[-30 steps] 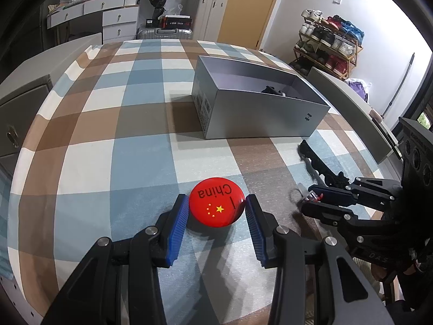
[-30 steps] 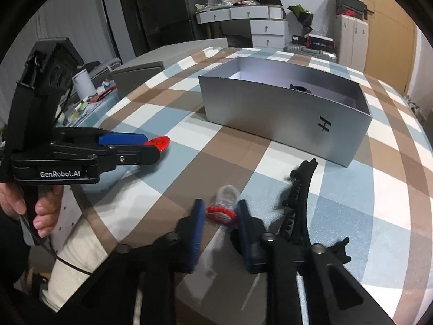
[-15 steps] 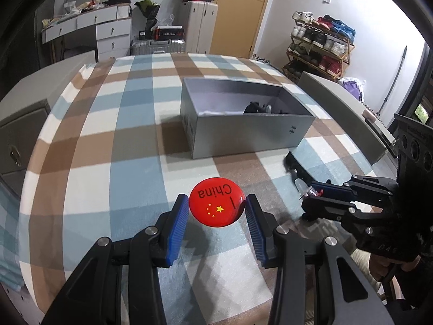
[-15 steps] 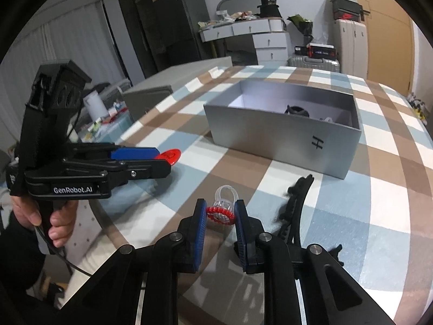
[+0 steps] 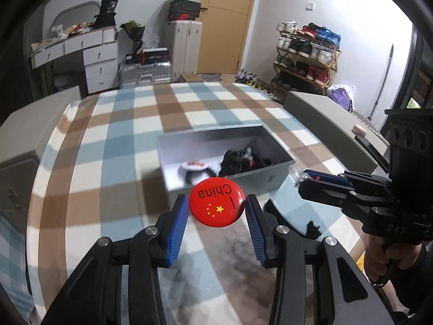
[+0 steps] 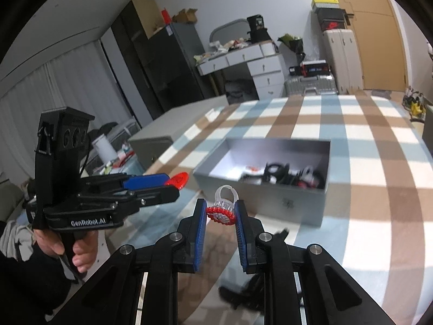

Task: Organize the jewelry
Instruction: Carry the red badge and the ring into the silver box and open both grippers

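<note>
My left gripper is shut on a round red badge marked "China" and holds it in the air just short of the grey box. My right gripper is shut on a clear plastic ring with a red and white top, also lifted above the table. The open grey box holds several dark jewelry pieces and a white badge. Each gripper shows in the other's view: the right and the left.
A black hair piece lies on the checked tablecloth in front of the box; it also shows in the right wrist view. Grey cabinets flank the table. Drawers, suitcases and a shoe rack stand behind.
Both grippers have risen from the table with their objects and moved toward the box. The box interior now shows from above.
</note>
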